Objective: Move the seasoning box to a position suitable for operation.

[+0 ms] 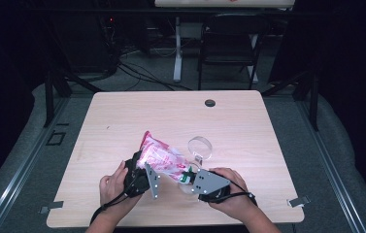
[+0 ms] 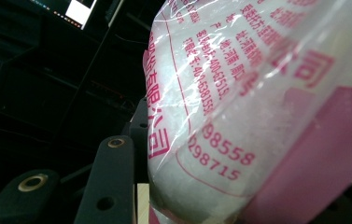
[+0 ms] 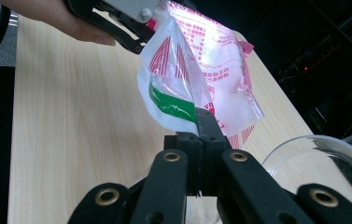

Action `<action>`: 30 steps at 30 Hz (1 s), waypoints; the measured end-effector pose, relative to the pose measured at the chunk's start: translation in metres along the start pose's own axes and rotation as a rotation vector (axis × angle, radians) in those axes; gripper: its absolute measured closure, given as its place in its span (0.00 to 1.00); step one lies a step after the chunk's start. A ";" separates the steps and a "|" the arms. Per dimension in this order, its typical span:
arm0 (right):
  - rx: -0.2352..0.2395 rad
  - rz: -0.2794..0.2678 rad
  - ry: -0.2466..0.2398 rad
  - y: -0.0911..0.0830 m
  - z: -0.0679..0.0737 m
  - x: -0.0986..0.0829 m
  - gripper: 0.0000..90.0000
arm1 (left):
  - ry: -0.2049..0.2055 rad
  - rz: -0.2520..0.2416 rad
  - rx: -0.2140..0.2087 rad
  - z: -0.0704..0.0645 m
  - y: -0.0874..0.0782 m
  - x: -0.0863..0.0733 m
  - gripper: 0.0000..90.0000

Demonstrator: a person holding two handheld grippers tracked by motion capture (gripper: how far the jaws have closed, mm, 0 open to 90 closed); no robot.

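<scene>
In the high view, a clear plastic bag printed in pink and red, with white granules inside (image 1: 160,158), is held up off the pale wooden table (image 1: 122,121) near its near edge, between the two hands. The left gripper (image 1: 141,171) has the bag's near-left side and the right gripper (image 1: 188,177) its lower right corner, so the bag's long axis runs from far left down to near right. A clear round plastic cup (image 1: 200,147) stands on the table just beyond the right gripper, to the far right of the bag (the bag's low corner is the end nearest it). The right hand is therefore the nearer one to the cup, and any tipping would seem to go that way.

In the left gripper view, the bag (image 2: 257,107) presses close against the lens, its white contents bulging under the film. One black jaw rises at the lower left with the bag's edge against it; the other jaw is hidden, but the gripper looks clamped on the bag.

In the right gripper view, the right gripper (image 3: 205,123) has its jaws closed together, pinching the bag's corner by the green stripe (image 3: 171,106). The bag (image 3: 211,56) hangs slanted above the table, the left gripper (image 3: 138,37) gripping its upper edge. The cup's rim (image 3: 304,149) lies at the lower right, just beside the jaws.
</scene>
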State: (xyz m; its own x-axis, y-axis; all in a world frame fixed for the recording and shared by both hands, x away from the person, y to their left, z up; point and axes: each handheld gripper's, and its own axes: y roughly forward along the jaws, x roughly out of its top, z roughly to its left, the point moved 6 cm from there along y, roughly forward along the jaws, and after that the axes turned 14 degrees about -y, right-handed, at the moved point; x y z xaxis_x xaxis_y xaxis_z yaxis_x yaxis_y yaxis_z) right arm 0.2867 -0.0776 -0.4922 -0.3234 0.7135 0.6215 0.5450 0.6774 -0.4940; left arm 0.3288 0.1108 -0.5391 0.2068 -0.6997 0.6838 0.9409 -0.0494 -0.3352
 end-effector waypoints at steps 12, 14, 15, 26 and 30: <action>0.004 -0.004 0.010 0.000 0.001 -0.001 1.00 | 0.060 0.020 0.009 0.003 -0.004 0.001 0.68; 0.005 -0.003 0.009 -0.001 0.001 -0.001 1.00 | 0.075 0.025 0.007 0.005 -0.005 0.002 0.68; 0.004 -0.008 0.013 -0.001 0.001 -0.001 1.00 | 0.082 0.027 0.009 0.005 -0.006 0.003 0.68; 0.002 -0.020 0.031 -0.002 -0.001 -0.003 1.00 | 0.159 0.011 0.039 0.012 -0.007 0.012 0.68; 0.001 -0.022 0.033 -0.002 -0.001 -0.003 1.00 | 0.179 0.007 0.046 0.014 -0.008 0.014 0.68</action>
State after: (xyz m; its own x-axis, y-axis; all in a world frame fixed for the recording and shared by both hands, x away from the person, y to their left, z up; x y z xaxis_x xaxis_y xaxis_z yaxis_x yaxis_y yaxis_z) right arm 0.2873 -0.0812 -0.4919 -0.3100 0.6921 0.6519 0.5373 0.6932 -0.4804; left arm 0.3276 0.1116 -0.5176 0.1665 -0.8159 0.5537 0.9518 -0.0138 -0.3065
